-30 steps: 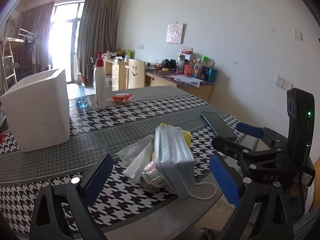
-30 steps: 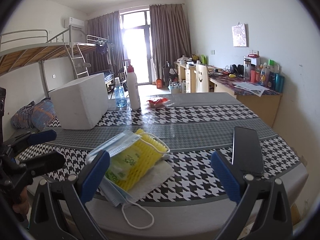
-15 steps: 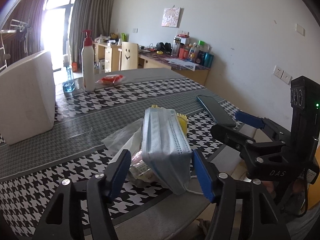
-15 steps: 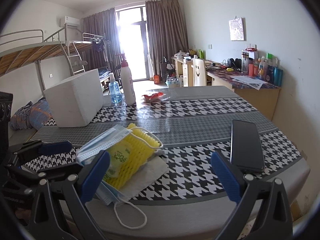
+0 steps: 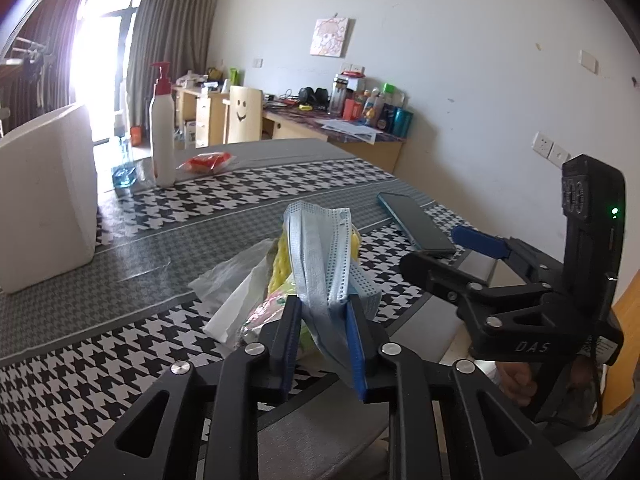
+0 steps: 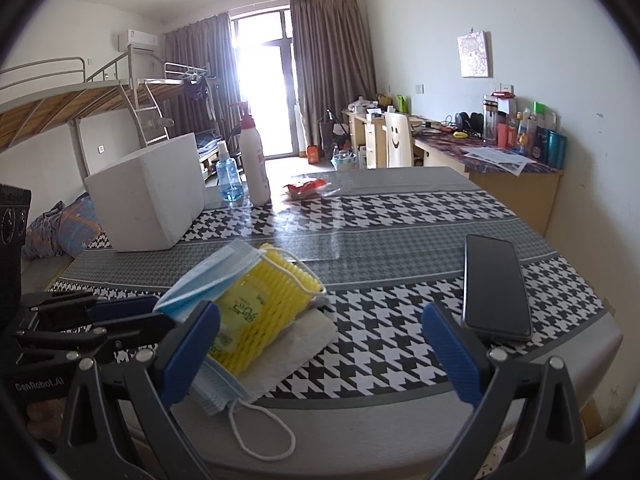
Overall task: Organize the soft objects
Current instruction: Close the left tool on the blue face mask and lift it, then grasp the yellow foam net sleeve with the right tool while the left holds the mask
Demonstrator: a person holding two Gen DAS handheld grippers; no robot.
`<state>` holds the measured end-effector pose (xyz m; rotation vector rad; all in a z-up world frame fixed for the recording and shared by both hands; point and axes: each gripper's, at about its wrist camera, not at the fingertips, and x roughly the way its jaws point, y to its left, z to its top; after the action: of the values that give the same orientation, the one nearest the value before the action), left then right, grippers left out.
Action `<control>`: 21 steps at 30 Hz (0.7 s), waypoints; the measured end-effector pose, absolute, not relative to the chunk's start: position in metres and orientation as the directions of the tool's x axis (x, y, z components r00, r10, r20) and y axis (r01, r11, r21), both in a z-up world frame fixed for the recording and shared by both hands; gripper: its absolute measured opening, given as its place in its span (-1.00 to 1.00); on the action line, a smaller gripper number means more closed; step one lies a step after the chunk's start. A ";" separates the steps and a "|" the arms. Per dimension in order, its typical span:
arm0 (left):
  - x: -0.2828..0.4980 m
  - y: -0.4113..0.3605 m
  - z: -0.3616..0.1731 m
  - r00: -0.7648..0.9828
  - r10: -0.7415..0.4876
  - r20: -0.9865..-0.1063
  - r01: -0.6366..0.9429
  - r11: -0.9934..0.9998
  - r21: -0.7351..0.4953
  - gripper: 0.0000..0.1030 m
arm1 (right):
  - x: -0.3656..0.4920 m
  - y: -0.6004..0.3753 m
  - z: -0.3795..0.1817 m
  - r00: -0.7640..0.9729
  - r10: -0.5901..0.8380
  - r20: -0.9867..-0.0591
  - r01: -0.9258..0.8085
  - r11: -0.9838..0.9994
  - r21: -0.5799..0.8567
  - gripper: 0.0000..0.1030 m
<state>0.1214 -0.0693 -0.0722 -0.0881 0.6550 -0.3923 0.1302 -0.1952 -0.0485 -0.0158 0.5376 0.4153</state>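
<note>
Left-wrist view, lower centre of the frame: the left gripper (image 5: 322,320) is closing its jaws on the near edge of a folded stack of blue surgical masks (image 5: 320,248), and the blue pads already pinch the bunched fabric between them. The masks drape over a yellow foam net sleeve (image 6: 264,308) and a clear plastic bag (image 5: 236,284), all heaped on the houndstooth tablecloth (image 5: 80,368) near the table's front edge.

Right-wrist view: the right gripper (image 6: 320,348) stands with its jaws wide apart and nothing between them, at the bottom of the frame. A dark smartphone (image 6: 496,284) lies flat at right; a white foam box (image 6: 152,196) stands upper left, well apart from the heap.

To do this step well, the grip probably should gather every layer of the masks. A pinch on the outer layers alone may let the stack fan out on lifting. The loose ear loop (image 6: 260,432) hangs near the table edge and could snag, so a slow, straight lift clear of the sleeve seems advisable.
</note>
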 end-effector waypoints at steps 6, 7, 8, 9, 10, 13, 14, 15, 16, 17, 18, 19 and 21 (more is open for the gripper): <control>0.112 -0.065 -0.059 0.740 -0.401 -0.540 0.345 0.916 -0.206 -0.60 | 0.128 -0.196 -0.047 0.782 0.376 -0.496 -0.384 0.919 0.091 0.99; 0.109 -0.063 -0.056 0.747 -0.398 -0.532 0.344 0.917 -0.204 -0.60 | 0.128 -0.197 -0.046 0.784 0.376 -0.495 -0.384 0.919 0.090 0.99; 0.107 -0.062 -0.054 0.751 -0.397 -0.527 0.342 0.917 -0.203 -0.60 | 0.127 -0.197 -0.046 0.785 0.375 -0.493 -0.383 0.919 0.090 0.99; 0.105 -0.060 -0.051 0.755 -0.396 -0.522 0.342 0.918 -0.203 -0.60 | 0.127 -0.196 -0.045 0.784 0.378 -0.492 -0.384 0.919 0.092 0.99; 0.104 -0.059 -0.049 0.760 -0.393 -0.518 0.339 0.919 -0.201 -0.60 | 0.127 -0.196 -0.045 0.784 0.380 -0.491 -0.386 0.918 0.093 0.99; 0.098 -0.054 -0.043 0.775 -0.386 -0.501 0.329 0.923 -0.201 -0.60 | 0.125 -0.194 -0.045 0.783 0.385 -0.489 -0.394 0.915 0.091 0.99; 0.095 -0.051 -0.041 0.778 -0.385 -0.496 0.327 0.923 -0.204 -0.60 | 0.124 -0.193 -0.044 0.782 0.389 -0.487 -0.398 0.913 0.091 0.99; 0.093 -0.049 -0.039 0.784 -0.381 -0.489 0.322 0.925 -0.204 -0.60 | 0.124 -0.192 -0.044 0.781 0.392 -0.486 -0.400 0.912 0.091 0.99; 0.092 -0.047 -0.037 0.789 -0.377 -0.485 0.319 0.926 -0.202 -0.60 | 0.124 -0.191 -0.044 0.781 0.395 -0.485 -0.403 0.910 0.092 0.99; 0.090 -0.045 -0.036 0.793 -0.372 -0.482 0.314 0.928 -0.200 -0.60 | 0.123 -0.189 -0.043 0.779 0.398 -0.484 -0.407 0.909 0.092 0.99; 0.089 -0.044 -0.035 0.795 -0.369 -0.481 0.311 0.929 -0.199 -0.60 | 0.123 -0.188 -0.043 0.778 0.400 -0.484 -0.409 0.908 0.093 0.99; 0.088 -0.042 -0.035 0.798 -0.366 -0.479 0.307 0.930 -0.200 -0.60 | 0.123 -0.186 -0.043 0.776 0.405 -0.484 -0.414 0.905 0.093 0.99; 0.087 -0.038 -0.033 0.805 -0.358 -0.474 0.295 0.933 -0.205 -0.60 | 0.122 -0.183 -0.043 0.773 0.410 -0.484 -0.423 0.902 0.089 0.99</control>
<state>0.0867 -0.0377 -0.0333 -0.1231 0.5308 -0.3510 0.1223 -0.1826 -0.0431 -0.0252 0.5190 0.4510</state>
